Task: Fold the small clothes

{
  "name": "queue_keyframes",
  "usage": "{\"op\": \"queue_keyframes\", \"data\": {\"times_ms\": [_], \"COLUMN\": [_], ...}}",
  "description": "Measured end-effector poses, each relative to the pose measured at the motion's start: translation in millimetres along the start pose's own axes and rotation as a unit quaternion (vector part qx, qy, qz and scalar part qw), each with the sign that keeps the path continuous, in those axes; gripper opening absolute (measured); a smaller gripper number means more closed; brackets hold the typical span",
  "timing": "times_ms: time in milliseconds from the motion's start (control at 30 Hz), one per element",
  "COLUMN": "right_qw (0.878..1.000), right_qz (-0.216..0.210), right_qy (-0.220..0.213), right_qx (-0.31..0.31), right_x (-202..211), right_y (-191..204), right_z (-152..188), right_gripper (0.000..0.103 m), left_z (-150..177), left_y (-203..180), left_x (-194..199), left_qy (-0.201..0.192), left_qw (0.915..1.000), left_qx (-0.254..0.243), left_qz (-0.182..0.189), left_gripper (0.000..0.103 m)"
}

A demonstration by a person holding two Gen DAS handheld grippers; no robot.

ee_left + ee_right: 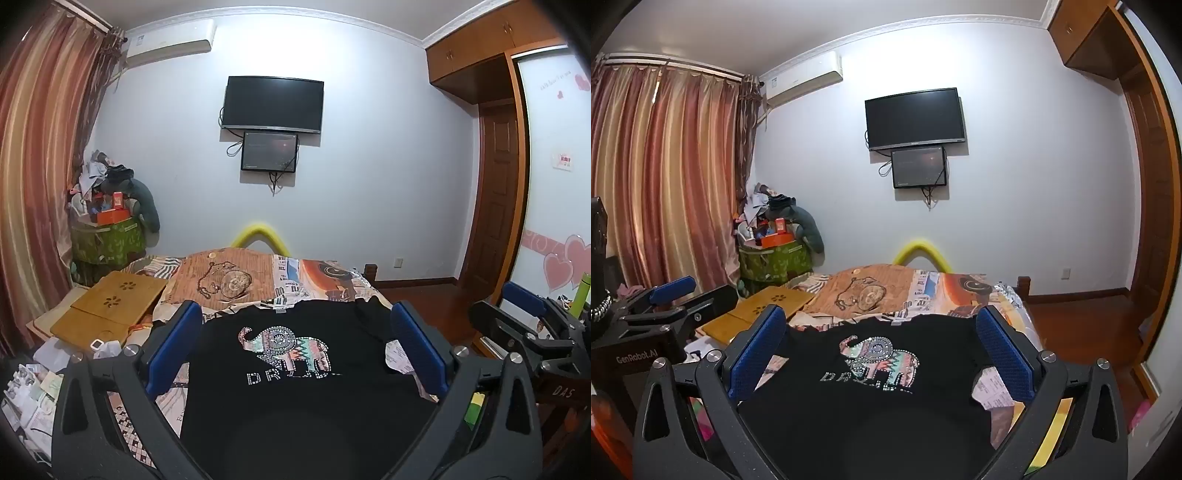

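Observation:
A black T-shirt [295, 398] with a beaded elephant print [286, 349] lies spread flat on the bed, collar at the far end. It also shows in the right wrist view [864, 402]. My left gripper [295, 325] is open and empty, held above the near part of the shirt, blue pads wide apart. My right gripper [882, 326] is open and empty too, above the same shirt. The right gripper shows at the right edge of the left wrist view [532, 325]; the left gripper shows at the left edge of the right wrist view [665, 299].
The bed has a patterned sheet [317, 277]. A wooden lap desk [110, 310] and loose papers [33, 384] lie at the bed's left. A green bin piled with clutter [107, 236] stands by the curtain. Wooden floor [1082, 332] and wardrobe lie to the right.

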State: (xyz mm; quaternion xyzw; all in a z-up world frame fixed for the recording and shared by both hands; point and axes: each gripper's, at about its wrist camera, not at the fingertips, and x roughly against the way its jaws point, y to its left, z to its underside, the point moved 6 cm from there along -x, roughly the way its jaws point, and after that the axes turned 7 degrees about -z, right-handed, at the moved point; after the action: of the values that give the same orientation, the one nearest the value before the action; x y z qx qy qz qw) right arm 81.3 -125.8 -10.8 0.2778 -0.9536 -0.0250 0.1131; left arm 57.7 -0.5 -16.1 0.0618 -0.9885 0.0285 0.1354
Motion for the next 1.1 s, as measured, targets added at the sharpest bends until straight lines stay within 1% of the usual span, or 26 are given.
{"op": "queue_keyframes", "data": {"times_ms": [133, 333, 367, 433, 633, 1100], "right_qw": [1.000, 1.000, 1.000, 1.000, 1.000, 1.000], "right_qz": [-0.001, 0.001, 0.001, 0.002, 0.003, 0.004], "right_qy": [0.000, 0.006, 0.006, 0.005, 0.011, 0.014], "right_qx": [-0.003, -0.010, -0.010, -0.010, -0.015, -0.022], "right_x": [1, -4, -3, -1, -4, -6], "right_y": [1, -3, -2, 0, -2, -5], "right_z": [-1, 6, 6, 8, 3, 4], "right_gripper": [0.103, 0.103, 0.103, 0.103, 0.103, 0.103], "left_z": [-2, 0, -1, -2, -2, -3], "left_y": [4, 4, 5, 5, 7, 9], "left_x": [-4, -10, -1, 0, 1, 2], "left_qy": [0.011, 0.004, -0.002, -0.003, -0.003, -0.003], "left_qw": [0.9999, 1.0000, 1.0000, 1.0000, 0.9999, 0.9999], "left_qx": [0.010, 0.007, 0.007, 0.008, 0.010, 0.011], "left_qz": [0.001, -0.004, -0.003, -0.001, -0.002, -0.005], "left_gripper": [0.103, 0.103, 0.103, 0.103, 0.103, 0.103]}}
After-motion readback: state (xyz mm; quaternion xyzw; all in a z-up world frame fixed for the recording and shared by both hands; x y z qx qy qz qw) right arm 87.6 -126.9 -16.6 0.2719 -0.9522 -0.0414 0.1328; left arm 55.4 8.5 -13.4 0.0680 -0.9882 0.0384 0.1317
